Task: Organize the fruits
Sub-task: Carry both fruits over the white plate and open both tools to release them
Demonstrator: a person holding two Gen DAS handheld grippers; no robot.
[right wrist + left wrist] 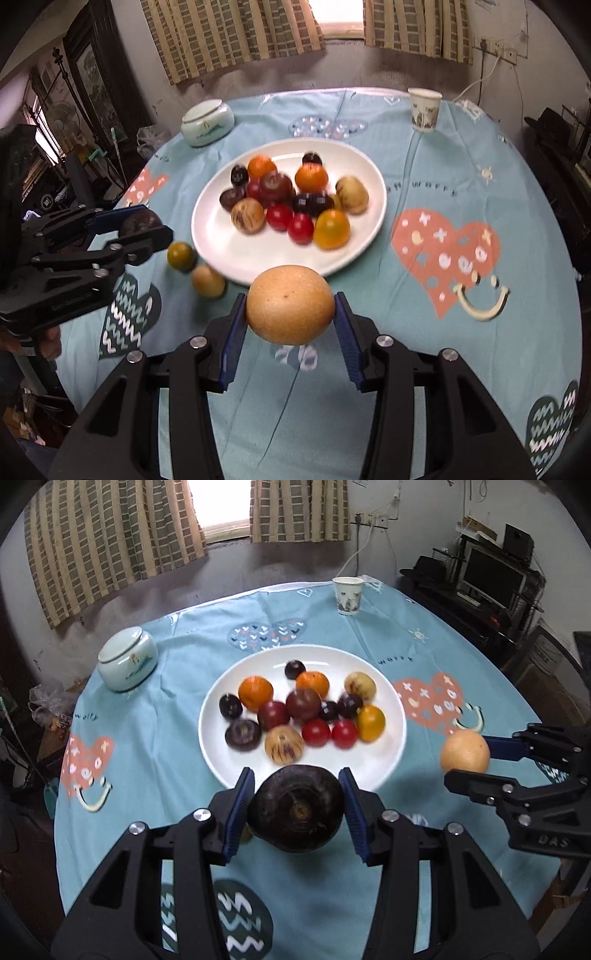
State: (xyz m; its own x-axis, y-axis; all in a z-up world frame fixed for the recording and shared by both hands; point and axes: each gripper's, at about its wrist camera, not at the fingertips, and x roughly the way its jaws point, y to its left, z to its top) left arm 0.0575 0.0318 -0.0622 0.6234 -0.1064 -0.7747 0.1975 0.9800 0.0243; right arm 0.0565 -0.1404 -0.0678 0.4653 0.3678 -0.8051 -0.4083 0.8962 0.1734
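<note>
**Both grippers carry fruit toward the plate**

Nearest you, your left gripper (297, 812) clamps a dark, glossy round fruit (295, 808) just short of the white plate (221, 734), ready to add. Your right gripper (290, 321) grips a speckled tan pear (290, 304) beside it. Two small fruits (194, 267) lie left of the plate.

The blue tablecloth (177, 701) carries small dark print: "worry" right of the white plate (218, 738) in the left wrist view, with a partly legible word like it at the left. "DAS" is embossed on the right gripper (469, 758) body at the right edge.
</note>
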